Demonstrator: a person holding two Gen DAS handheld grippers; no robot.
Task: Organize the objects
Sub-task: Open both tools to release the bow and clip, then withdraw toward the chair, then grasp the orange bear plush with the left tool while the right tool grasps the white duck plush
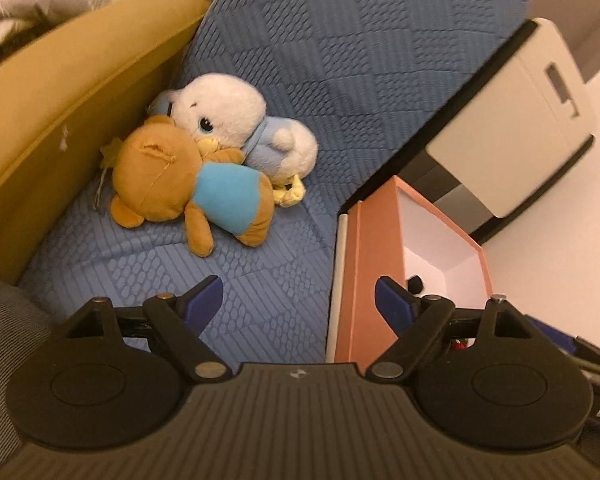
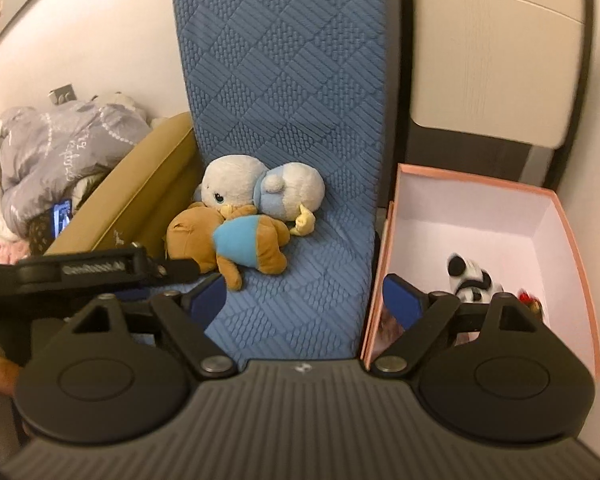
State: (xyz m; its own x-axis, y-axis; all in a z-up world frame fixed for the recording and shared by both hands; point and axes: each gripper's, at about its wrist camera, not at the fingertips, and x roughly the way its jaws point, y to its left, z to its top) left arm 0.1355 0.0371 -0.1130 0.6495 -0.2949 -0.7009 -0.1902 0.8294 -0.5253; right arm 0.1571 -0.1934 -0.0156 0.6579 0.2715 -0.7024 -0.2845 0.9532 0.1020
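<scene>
A brown plush bear in a light blue shirt (image 1: 188,196) (image 2: 236,240) lies on a blue quilted seat cover (image 1: 340,80) (image 2: 284,120). A white and pale blue plush duck (image 1: 236,124) (image 2: 260,188) lies against the bear, behind it. To the right stands a pink box (image 1: 376,264) (image 2: 576,256) with a white inside; a black and white plush toy (image 2: 470,276) lies in it. My left gripper (image 1: 298,298) is open and nothing sits between its fingers. My right gripper (image 2: 304,296) is open too, hovering near the seat's front edge, short of the toys.
A mustard yellow cushion (image 1: 60,120) (image 2: 140,196) leans at the left of the seat. A cream and black cabinet (image 1: 520,120) (image 2: 492,60) stands behind the box. Grey bedding (image 2: 60,148) is piled at far left. The other gripper's black frame (image 2: 80,272) crosses the right wrist view.
</scene>
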